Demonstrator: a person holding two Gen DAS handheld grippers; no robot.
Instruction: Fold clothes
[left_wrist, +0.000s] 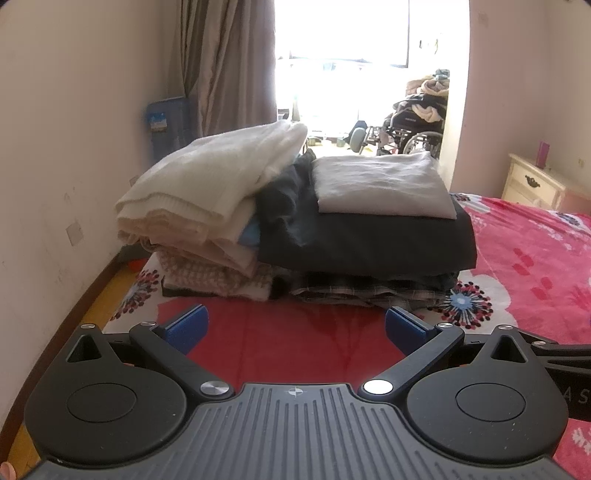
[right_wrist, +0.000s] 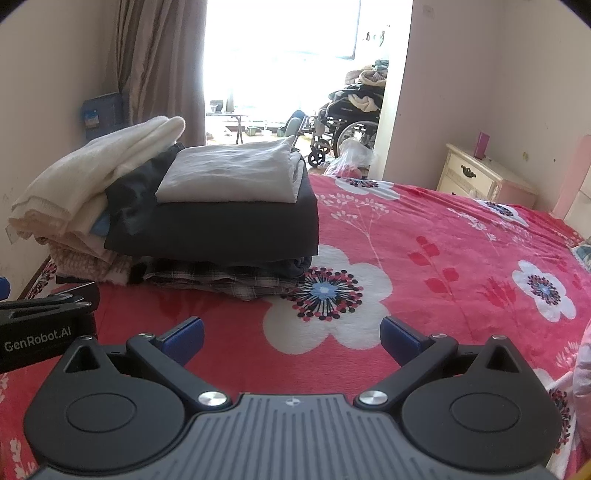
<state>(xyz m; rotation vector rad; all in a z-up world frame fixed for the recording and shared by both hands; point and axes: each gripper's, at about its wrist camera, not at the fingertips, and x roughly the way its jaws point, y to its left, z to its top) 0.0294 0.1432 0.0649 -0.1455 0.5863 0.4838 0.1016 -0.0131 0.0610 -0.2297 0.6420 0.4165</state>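
Left wrist view: left tongs (left_wrist: 296, 328) spread wide, empty, low over the red floral bedspread (left_wrist: 535, 266), folded clothes stack (left_wrist: 295, 218) just ahead; right wrist view: right tongs (right_wrist: 291, 338) equally wide, empty, stack (right_wrist: 192, 218) ahead-left, wheelchair (right_wrist: 343, 125) beyond.

Bed (right_wrist: 443, 236): under everything.
Clothes stacks (right_wrist: 221, 221): two folded piles side by side, touching, at the bed's left edge.
Grippers: left gripper (left_wrist: 295, 328) and right gripper (right_wrist: 291, 332) before the stacks.
Nightstand (right_wrist: 476, 177): right, behind the bed.
Wheelchair (right_wrist: 347, 125): behind the stacks.
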